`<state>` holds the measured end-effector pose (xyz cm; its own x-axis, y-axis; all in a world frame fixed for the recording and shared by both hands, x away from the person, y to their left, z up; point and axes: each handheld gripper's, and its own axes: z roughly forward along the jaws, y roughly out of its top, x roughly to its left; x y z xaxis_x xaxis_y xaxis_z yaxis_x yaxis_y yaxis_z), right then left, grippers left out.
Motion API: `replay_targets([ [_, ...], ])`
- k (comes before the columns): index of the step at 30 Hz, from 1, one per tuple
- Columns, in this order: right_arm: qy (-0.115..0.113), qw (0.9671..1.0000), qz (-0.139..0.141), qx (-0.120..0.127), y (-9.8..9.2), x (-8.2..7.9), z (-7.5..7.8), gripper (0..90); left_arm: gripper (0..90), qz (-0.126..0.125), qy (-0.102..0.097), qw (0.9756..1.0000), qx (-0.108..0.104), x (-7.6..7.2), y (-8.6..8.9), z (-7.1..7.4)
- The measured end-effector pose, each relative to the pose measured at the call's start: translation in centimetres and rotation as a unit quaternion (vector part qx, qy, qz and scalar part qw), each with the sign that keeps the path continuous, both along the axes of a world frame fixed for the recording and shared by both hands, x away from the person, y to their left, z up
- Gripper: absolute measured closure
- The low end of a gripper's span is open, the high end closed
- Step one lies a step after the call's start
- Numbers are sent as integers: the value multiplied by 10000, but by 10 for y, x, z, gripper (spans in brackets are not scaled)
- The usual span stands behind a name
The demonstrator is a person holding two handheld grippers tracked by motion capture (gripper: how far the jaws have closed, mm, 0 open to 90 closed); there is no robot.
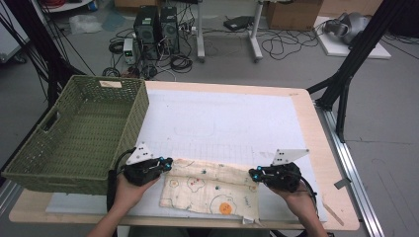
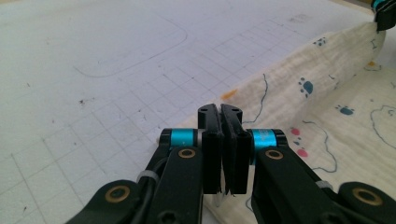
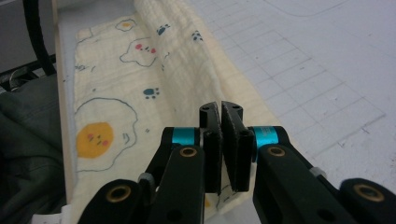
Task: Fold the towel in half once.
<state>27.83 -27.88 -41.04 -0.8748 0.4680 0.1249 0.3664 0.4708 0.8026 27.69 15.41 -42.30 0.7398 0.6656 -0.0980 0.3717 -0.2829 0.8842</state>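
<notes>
1. Lying on the near half of the worktop (image 1: 301,106), a cream cloth (image 1: 212,190) printed with fried eggs, bears and paw prints stretched its long axis from left to right, parallel to the worktop's near edge.
2. The cloth rested on a white gridded mat (image 1: 222,123), and its far long edge was raised off the mat and folded towards the person.
3. The left gripper (image 1: 165,163) sat at the cloth's far left corner, pointing right along the cloth; in the left gripper view (image 2: 222,112) its fingers were pressed together on the cloth's edge.
4. The right gripper (image 1: 254,174) sat at the far right corner, pointing left; in the right gripper view (image 3: 220,109) its fingers were likewise clamped on the cloth's raised edge.
5. The cloth's far edge ran taut between the two grippers, forming a low ridge in both gripper views.
6. A green woven basket (image 1: 79,133) stood on the left end of the worktop, apart from the cloth.
</notes>
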Motion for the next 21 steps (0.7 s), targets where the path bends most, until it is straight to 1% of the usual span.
replay_targets([
  [1, 0, 10000, 0, 0, 0, 0, 0, 869, 866, 0, 0, 10000, 0, 0, 0, 0],
  [3, -21, 10000, 32, 18, -1, -7, 2, 869, 866, 3, 7, 10000, 3, -5, 3, 1],
  [4, -21, 10000, 32, 18, -1, -7, 2, 869, 866, 3, 7, 10000, 3, -5, 3, 1],
  [5, -23, 10000, 76, 46, -1, -12, 2, 869, 866, -23, 3, 10000, 44, -11, 5, 1],
  [6, -10, 10000, 88, 31, -1, -15, 2, 869, 866, -23, 3, 10000, 44, -11, 5, 1],
  [7, -13, 9999, 111, 31, -1, -17, 2, 869, 866, -67, 19, 10000, 62, -17, 5, 1],
  [8, -13, 9999, 111, 31, -1, -17, 2, 869, 866, -67, 19, 10000, 62, -17, 5, 1],
  [9, -21, 9999, 157, 21, 0, -23, 1, 869, 866, -107, 12, 9999, 92, -22, 6, 0],
  [10, -47, 9998, 169, 23, 1, -25, 1, 869, 866, -145, 8, 9998, 106, -25, 6, 0],
  [12, -24, 9998, 218, -16, 3, -29, 0, 869, 866, -160, 16, 9998, 121, -27, 6, 0],
  [13, -24, 9998, 218, -16, 3, -29, 0, 869, 866, -179, 26, 9998, 129, -30, 7, 0],
  [14, -1, 9996, 269, -39, 3, -34, 0, 869, 866, -205, 42, 9997, 148, -34, 8, -1],
  [15, -12, 9995, 297, -40, 3, -36, -1, 869, 866, -205, 42, 9997, 148, -34, 8, -1],
  [16, -12, 9995, 297, -40, 3, -36, -1, 869, 866, -222, 43, 9995, 202, -37, 9, -1],
  [17, -25, 9995, 317, -51, 4, -40, -1, 869, 867, -266, 77, 9994, 215, -41, 10, -3],
  [18, -37, 9994, 332, -66, 3, -41, -1, 869, 867, -297, 90, 9992, 252, -44, 9, -4],
  [21, 7, 9992, 404, -63, 3, -48, -2, 869, 866, -379, 142, 9986, 346, -50, 9, -9],
])
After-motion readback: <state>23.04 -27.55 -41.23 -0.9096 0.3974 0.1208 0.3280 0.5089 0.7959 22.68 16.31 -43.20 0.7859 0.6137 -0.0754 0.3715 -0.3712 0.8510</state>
